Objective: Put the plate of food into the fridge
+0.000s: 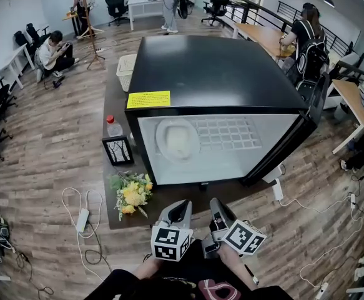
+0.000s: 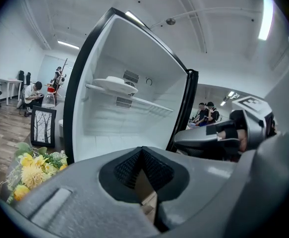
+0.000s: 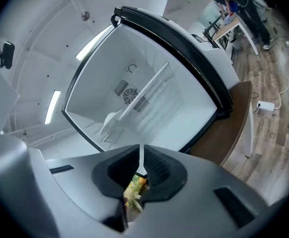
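A black mini fridge [image 1: 213, 74] stands open in front of me, its door [image 1: 288, 149] swung out to the right. A white plate of food [image 1: 177, 139] rests on the wire shelf inside, toward the left; the left gripper view shows the plate [image 2: 115, 83] there too, and so does the right gripper view [image 3: 112, 120]. My left gripper [image 1: 182, 208] [image 2: 142, 150] hangs low near my body, shut with nothing in it. Beside it my right gripper [image 1: 218, 206] [image 3: 141, 152] has its jaws together, only a thin slit between them, and holds nothing. Both are well short of the fridge opening.
The fridge sits on a low brown table [image 1: 116, 99] with a bunch of yellow flowers [image 1: 132, 192], a framed picture [image 1: 117, 150], a bottle [image 1: 113, 127] and a white basket [image 1: 127, 70] on its left. Cables [image 1: 82, 217] lie on the wooden floor. People sit at desks farther back.
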Available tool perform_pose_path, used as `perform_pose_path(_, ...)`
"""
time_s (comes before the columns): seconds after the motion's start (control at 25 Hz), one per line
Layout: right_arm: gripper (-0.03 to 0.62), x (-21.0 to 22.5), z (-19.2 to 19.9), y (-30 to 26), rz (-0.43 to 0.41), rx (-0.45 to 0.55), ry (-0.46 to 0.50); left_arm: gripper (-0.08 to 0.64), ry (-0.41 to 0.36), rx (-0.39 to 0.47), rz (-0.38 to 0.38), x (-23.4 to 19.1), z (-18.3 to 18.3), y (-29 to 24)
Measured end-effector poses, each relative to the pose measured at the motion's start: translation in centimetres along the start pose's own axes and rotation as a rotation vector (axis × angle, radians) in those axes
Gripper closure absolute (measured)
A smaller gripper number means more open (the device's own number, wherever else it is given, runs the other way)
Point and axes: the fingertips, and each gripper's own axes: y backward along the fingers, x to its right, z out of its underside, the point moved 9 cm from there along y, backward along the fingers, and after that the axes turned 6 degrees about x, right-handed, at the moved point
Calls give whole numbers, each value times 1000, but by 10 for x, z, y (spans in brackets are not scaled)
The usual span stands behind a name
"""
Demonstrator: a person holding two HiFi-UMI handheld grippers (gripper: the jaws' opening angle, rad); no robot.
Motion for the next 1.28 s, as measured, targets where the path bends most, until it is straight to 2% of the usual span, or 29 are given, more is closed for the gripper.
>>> perform_pose_path(0.12,570,-3,2,4,-13,-2,20,552,2,-7,4,1,2,3)
perform_pose_path(0.4,583,3,14,8,57,-16,293,552,6,-22,27,8,11,2)
perform_pose_path(0.48,583,2,19,9,61,-29,329,552,-2,-26,32,10,12,2)
perform_pose_path(0.76,584,-4,15,13,52,-4,386,552,17,-31,29,13,15,4)
perform_pose_path(1.16,584,3,17,13,53,-9,365,552,39,-41,29,13,19,1)
perform_pose_path(1.28,585,3,16,14,52,0,391,552,39,-33,22,13,19,0)
